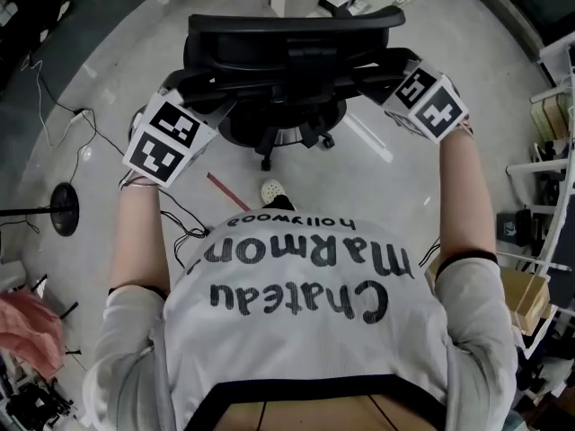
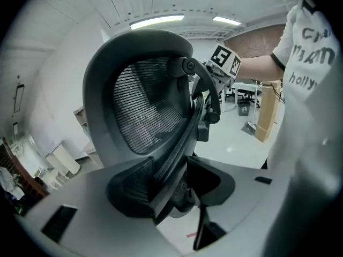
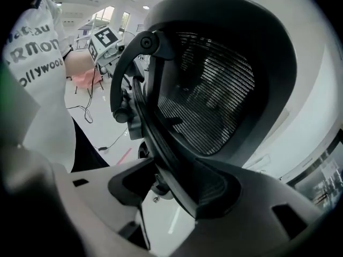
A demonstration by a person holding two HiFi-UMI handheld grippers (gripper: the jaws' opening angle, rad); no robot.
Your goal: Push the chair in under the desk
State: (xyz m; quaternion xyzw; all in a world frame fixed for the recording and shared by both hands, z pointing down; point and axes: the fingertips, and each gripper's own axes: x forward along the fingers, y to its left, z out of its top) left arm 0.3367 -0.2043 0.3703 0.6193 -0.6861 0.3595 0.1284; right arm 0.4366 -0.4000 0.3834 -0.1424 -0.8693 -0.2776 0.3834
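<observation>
Black mesh chair (image 1: 287, 57) on the pale floor (image 1: 431, 187), just ahead of the person, rear of its backrest (image 2: 144, 106) turned toward them. Left hand-held gripper (image 2: 171, 158) clamped on the backrest's left edge, rim snug between both jaws. Right hand-held gripper (image 3: 177, 160) released, jaws wide astride the opposite edge, rim between them but unpinched. Near the wheeled base, a red strip (image 1: 226, 191) and a dark cable (image 1: 184, 214) on the floor, close to the person's white printed shirt (image 1: 305, 330)
</observation>
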